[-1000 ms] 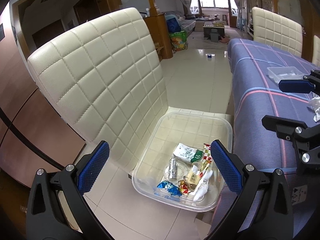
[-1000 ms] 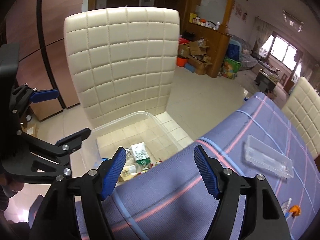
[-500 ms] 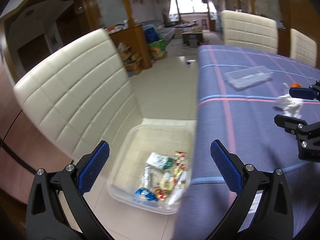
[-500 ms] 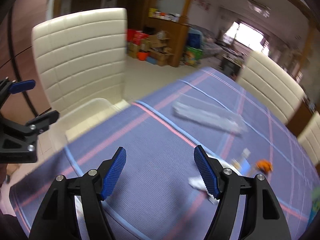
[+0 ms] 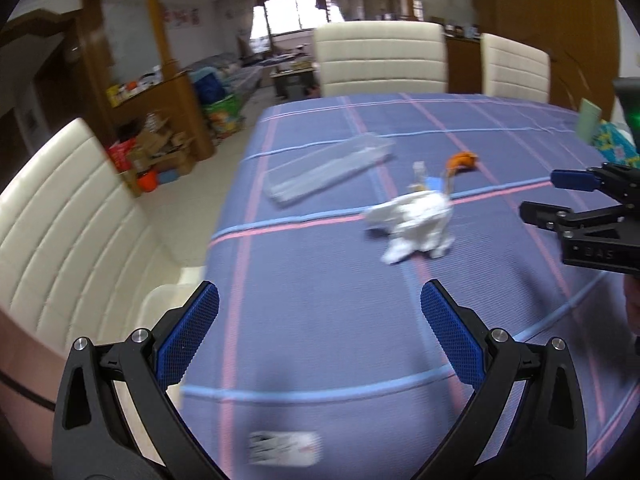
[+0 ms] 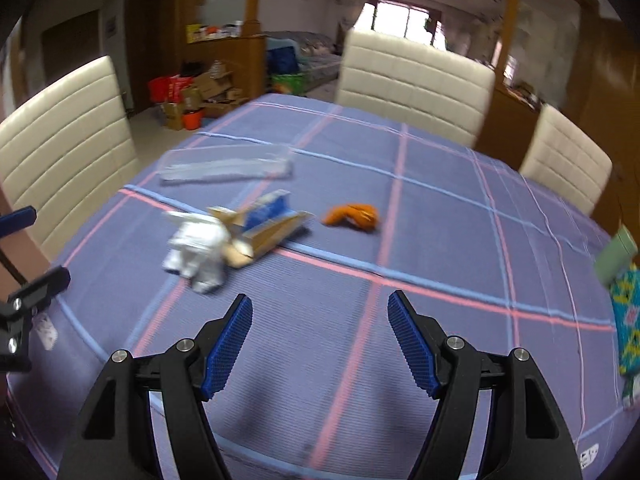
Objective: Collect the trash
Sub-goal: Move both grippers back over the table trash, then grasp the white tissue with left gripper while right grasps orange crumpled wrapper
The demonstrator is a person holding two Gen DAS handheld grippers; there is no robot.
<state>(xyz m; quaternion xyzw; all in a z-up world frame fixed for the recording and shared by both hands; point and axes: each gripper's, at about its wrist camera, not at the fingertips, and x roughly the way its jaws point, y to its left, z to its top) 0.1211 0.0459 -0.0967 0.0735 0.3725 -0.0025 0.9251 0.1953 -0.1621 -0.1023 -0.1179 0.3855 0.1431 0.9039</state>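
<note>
Hovering over a table (image 6: 440,208) covered in a purple cloth with pink and blue stripes, two black grippers with blue ridged pads point down and forward, both blurred. The right gripper (image 6: 320,340) has its jaws spread partway with nothing between them — only bare cloth shows in the gap. Ahead of it and to the left lies a crumpled white paper wad (image 6: 198,252), touching a flattened cardboard carton (image 6: 264,226) with a blue panel. Straight ahead, a little farther off, sits a scrap of orange peel (image 6: 354,216), apart from the carton. Beyond these, farther left, rests a clear plastic tray lid (image 6: 228,166). At the far right edge a teal patterned packet (image 6: 626,320) is partly cut off. The left gripper (image 5: 320,328) also stands wide open and holds nothing; from its view the white wad (image 5: 416,220) lies ahead and slightly right, the orange scrap (image 5: 462,160) beyond it, and the clear lid (image 5: 332,166) ahead, slightly left. The other gripper (image 5: 568,196) juts in at the right edge — empty too. Cream padded chairs (image 6: 416,80) ring the table.
</note>
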